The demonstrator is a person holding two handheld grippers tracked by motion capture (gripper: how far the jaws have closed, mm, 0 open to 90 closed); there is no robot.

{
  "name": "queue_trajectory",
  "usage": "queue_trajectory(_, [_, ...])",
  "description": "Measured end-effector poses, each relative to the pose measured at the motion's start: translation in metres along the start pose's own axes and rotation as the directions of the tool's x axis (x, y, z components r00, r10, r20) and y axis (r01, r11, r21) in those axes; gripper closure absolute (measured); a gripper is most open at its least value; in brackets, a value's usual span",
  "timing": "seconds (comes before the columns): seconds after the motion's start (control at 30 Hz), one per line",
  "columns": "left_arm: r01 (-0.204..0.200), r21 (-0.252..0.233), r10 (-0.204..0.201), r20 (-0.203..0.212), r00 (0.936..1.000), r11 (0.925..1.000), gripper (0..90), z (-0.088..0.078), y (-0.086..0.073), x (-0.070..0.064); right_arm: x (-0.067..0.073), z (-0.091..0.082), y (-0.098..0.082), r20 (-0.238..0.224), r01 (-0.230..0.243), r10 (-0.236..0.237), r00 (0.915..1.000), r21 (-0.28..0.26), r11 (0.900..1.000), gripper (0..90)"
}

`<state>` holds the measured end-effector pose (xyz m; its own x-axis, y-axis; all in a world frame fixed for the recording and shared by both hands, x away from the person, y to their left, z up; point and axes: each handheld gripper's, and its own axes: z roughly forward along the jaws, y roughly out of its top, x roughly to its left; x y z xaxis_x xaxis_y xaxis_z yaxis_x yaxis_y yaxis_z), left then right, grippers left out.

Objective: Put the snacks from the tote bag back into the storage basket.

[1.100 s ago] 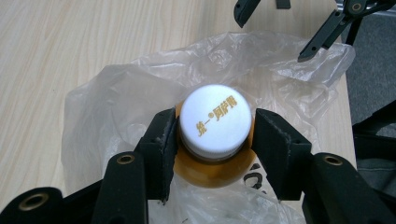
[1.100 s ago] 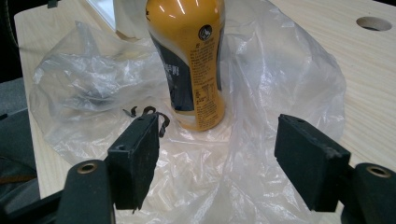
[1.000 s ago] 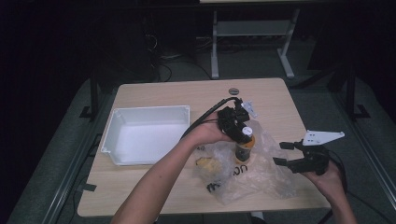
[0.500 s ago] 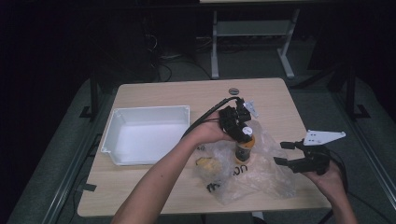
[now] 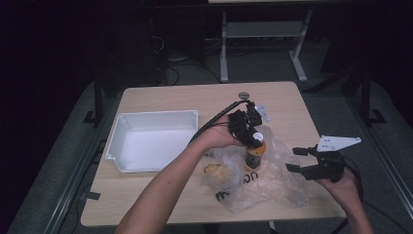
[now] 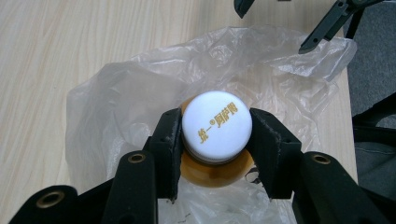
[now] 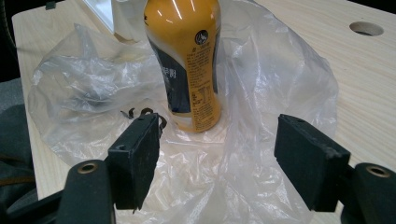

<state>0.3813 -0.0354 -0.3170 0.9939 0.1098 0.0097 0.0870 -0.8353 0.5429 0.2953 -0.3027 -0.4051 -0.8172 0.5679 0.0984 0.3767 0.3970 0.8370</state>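
Note:
An orange drink bottle [image 5: 254, 156] [image 7: 189, 65] with a white cap [image 6: 216, 125] stands upright on a clear plastic bag [image 5: 272, 178] [image 7: 261, 84] [image 6: 140, 93] at the table's front right. My left gripper [image 5: 251, 132] [image 6: 215, 140] comes down from above and is shut on the cap, one jaw on each side. My right gripper [image 5: 297, 159] [image 7: 217, 163] hovers open just right of the bag, its jaws apart and pointing at the bottle, with nothing between them.
A white tray [image 5: 119, 139] sits at the table's left. A yellow item [image 5: 216, 170] lies inside the bag near the left forearm. A round hole [image 5: 243, 94] [image 7: 366, 29] is in the tabletop at the back. The table's right edge is close to my right gripper.

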Motion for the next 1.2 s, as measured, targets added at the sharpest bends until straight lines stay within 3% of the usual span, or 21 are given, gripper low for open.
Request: queue_trajectory(1.2, [-0.007,0.04,0.008,-0.005,1.0,0.9992,58.7,-0.0015,0.0055,-0.0007,-0.0021,-0.0012,-0.0006,0.005,-0.005,0.005,1.0,-0.012,1.0,30.4])
